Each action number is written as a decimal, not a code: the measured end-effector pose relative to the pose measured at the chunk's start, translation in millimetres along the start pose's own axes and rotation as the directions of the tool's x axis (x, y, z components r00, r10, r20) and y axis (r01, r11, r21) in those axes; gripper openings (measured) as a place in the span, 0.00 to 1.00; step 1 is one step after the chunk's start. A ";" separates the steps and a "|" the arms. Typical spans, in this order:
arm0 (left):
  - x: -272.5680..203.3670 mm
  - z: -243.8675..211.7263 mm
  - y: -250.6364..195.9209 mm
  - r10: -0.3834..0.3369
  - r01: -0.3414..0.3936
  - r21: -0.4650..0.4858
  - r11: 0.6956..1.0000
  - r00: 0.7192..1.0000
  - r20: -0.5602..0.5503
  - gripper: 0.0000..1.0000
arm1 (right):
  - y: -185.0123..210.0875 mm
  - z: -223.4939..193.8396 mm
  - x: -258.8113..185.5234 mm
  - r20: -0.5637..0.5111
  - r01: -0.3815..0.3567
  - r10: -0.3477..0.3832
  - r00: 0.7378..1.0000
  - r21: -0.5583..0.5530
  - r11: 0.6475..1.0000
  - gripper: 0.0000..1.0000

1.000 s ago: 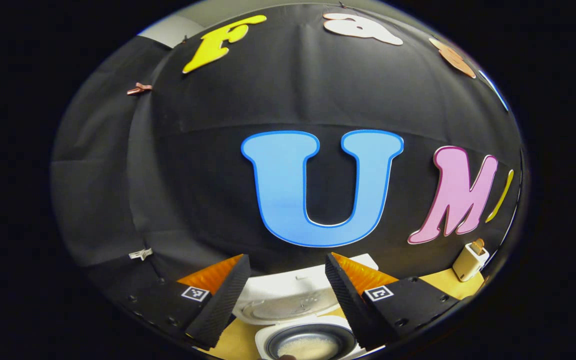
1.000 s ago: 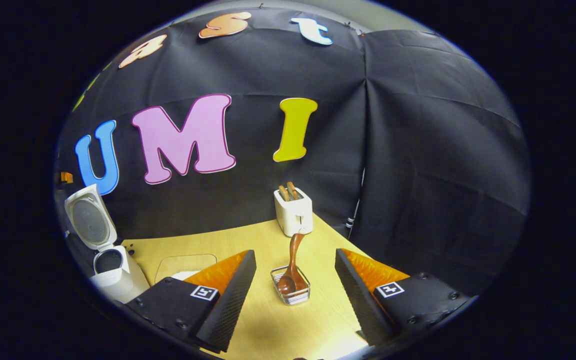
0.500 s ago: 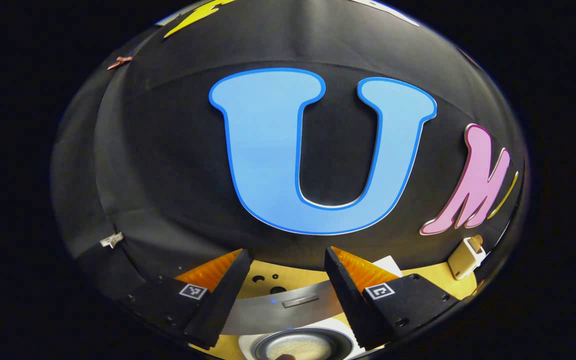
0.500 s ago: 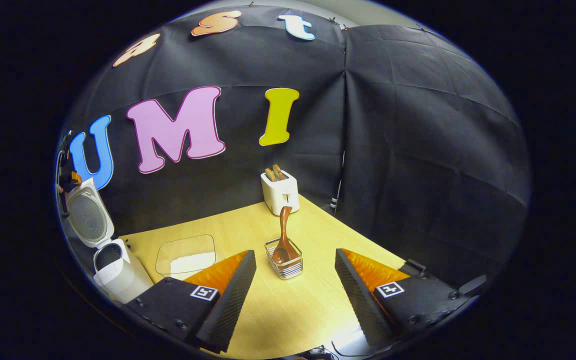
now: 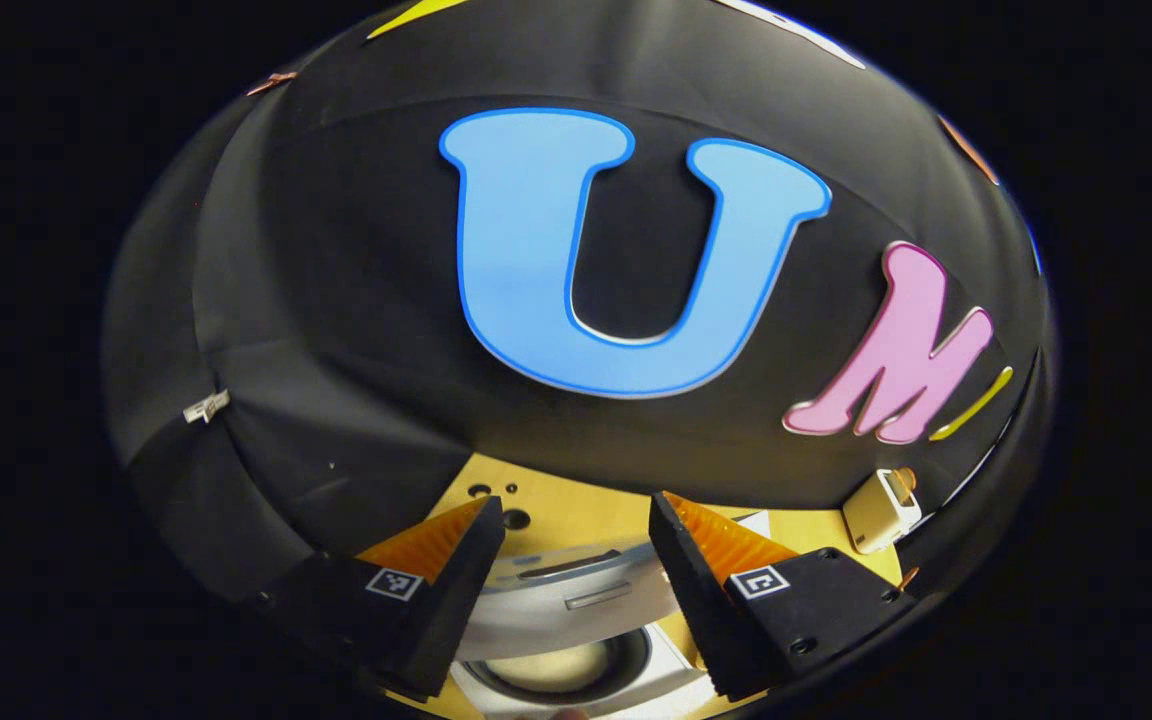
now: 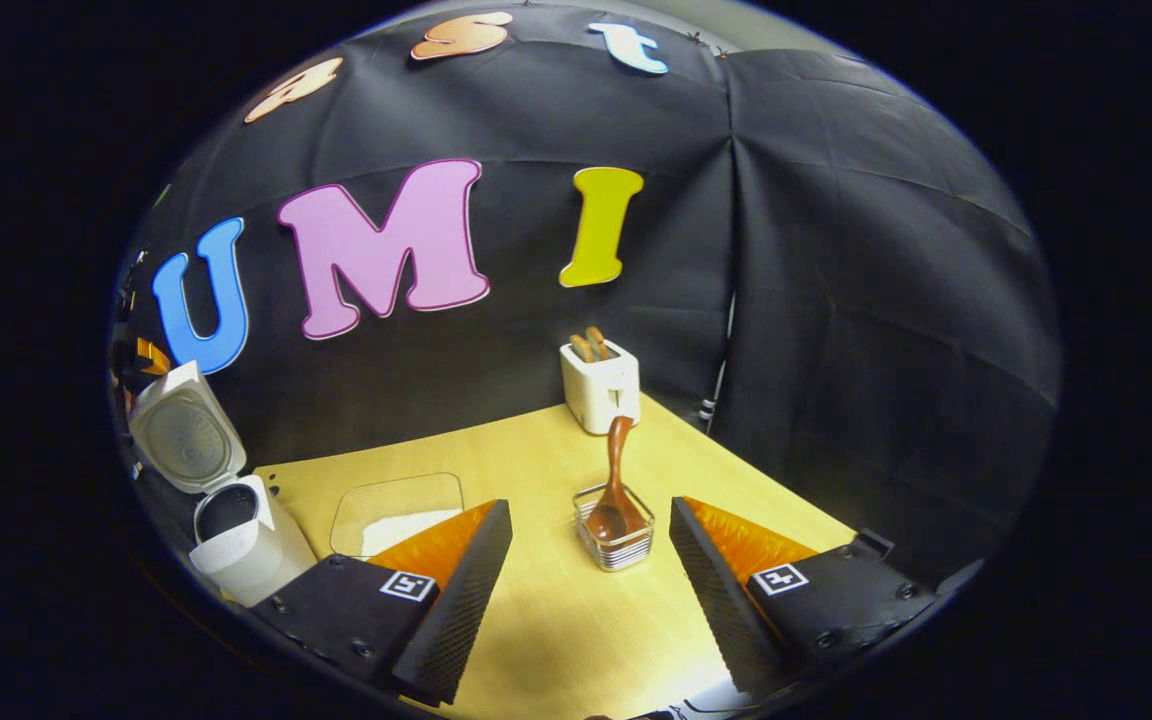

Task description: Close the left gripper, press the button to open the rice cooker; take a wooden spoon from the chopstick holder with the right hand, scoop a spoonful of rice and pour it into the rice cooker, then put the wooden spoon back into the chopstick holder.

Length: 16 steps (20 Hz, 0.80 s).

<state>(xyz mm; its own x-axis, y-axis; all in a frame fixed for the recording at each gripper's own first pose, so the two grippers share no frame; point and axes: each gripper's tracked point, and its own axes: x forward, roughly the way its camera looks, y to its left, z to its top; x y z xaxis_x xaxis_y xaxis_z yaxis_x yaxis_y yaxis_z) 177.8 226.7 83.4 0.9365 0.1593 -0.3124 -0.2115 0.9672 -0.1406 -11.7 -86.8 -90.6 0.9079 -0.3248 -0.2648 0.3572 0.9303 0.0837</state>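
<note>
A wooden spoon stands bowl-down in the wire chopstick holder on the tabletop, its handle rising almost upright toward the toaster. The rice cooker sits at the left with its lid raised; beside it, a clear tray holds white rice. Both the right hand-held gripper and the left hand-held gripper, which hangs above the cooker, have jaws apart, gripping nothing.
</note>
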 end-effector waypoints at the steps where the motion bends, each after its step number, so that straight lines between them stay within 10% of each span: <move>1: -7.5 -14.6 -2.9 -0.006 0.006 -0.010 1.000 1.000 -0.025 0.96 | 5.0 -2.3 3.3 -0.008 -0.016 0.016 1.000 0.002 1.000 0.99; 16: -27.1 -184.2 -13.9 0.150 -0.131 0.108 0.985 0.971 -0.189 0.96 | 38.0 -29.1 25.7 -0.129 -0.194 0.181 0.975 -0.094 0.977 0.98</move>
<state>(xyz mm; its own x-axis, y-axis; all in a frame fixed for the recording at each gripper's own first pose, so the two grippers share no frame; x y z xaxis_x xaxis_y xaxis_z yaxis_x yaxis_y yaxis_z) 103.8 172.5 -79.2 0.8244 0.2619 -0.5018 -0.3006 0.9538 0.0040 18.8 -54.9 -122.2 0.9214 -0.1265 -0.3674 0.1525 0.9874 0.0424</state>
